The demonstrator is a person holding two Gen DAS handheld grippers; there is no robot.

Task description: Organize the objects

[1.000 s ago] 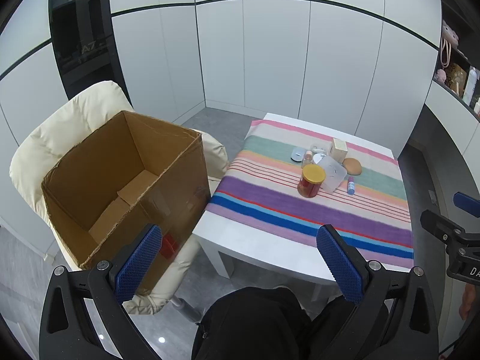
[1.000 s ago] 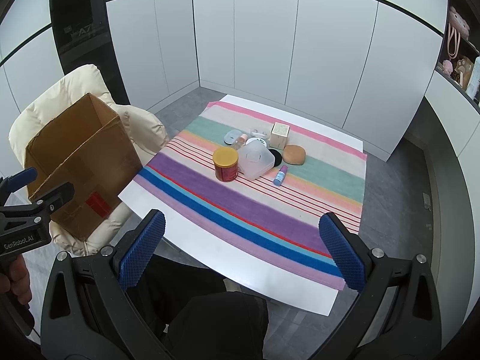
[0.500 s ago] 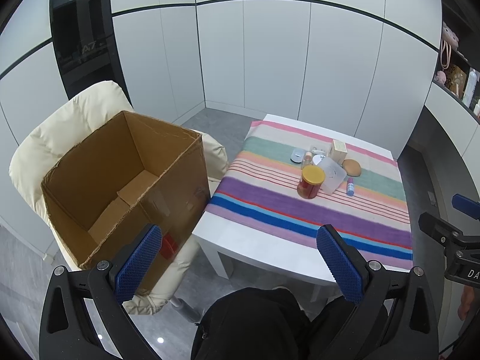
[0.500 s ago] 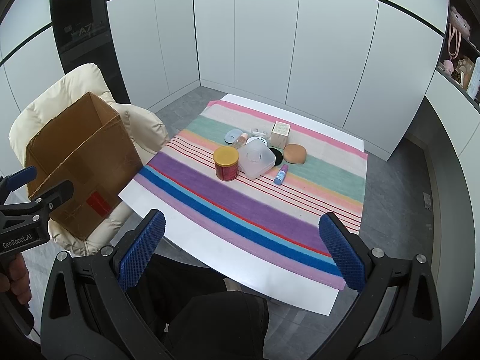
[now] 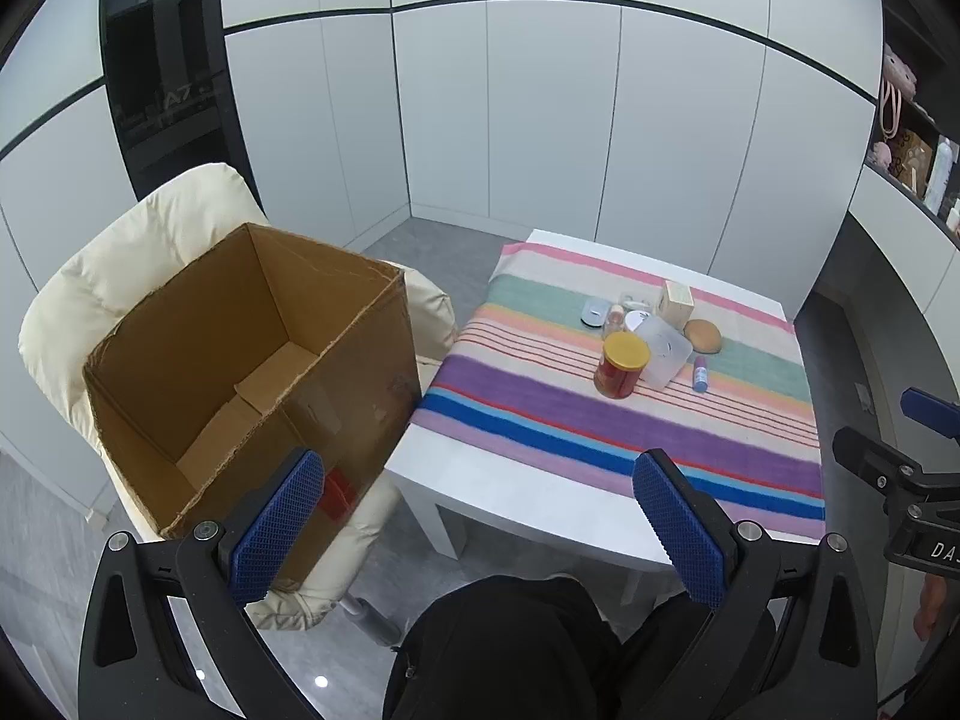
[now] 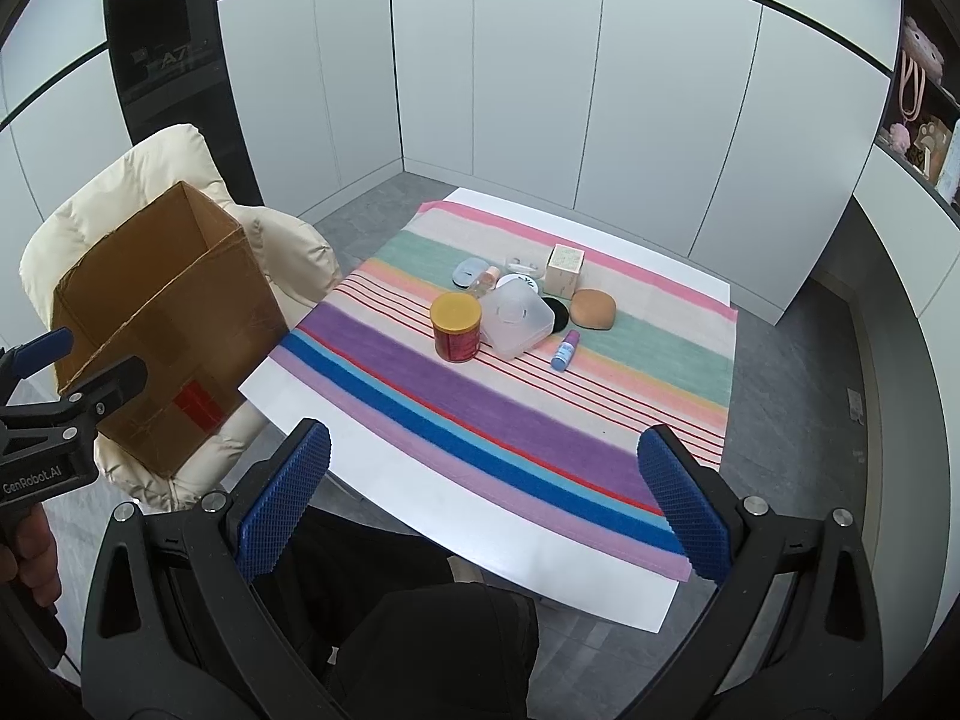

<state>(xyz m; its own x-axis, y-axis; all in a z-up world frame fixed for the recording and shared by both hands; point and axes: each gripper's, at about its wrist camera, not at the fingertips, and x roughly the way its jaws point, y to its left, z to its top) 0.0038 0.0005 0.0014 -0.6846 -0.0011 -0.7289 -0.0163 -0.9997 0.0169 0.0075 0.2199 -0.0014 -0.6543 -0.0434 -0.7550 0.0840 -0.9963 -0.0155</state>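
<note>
Grippers first: my left gripper [image 5: 480,522] and right gripper [image 6: 486,498] both stand spread wide, holding and touching nothing. I see the red jar [image 6: 456,336], clear container [image 6: 516,316] and small blue tube [image 6: 566,351] clustered mid-table on the striped cloth [image 6: 480,420], well ahead; the cardboard box [image 5: 252,372] sits left on the chair [image 5: 120,252].

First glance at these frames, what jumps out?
The striped cloth on the white table, with small items clustered at its middle around a red jar with a yellow lid. Left of the table, an open cardboard box sits on a cream chair. Both grippers are open and empty.
</note>
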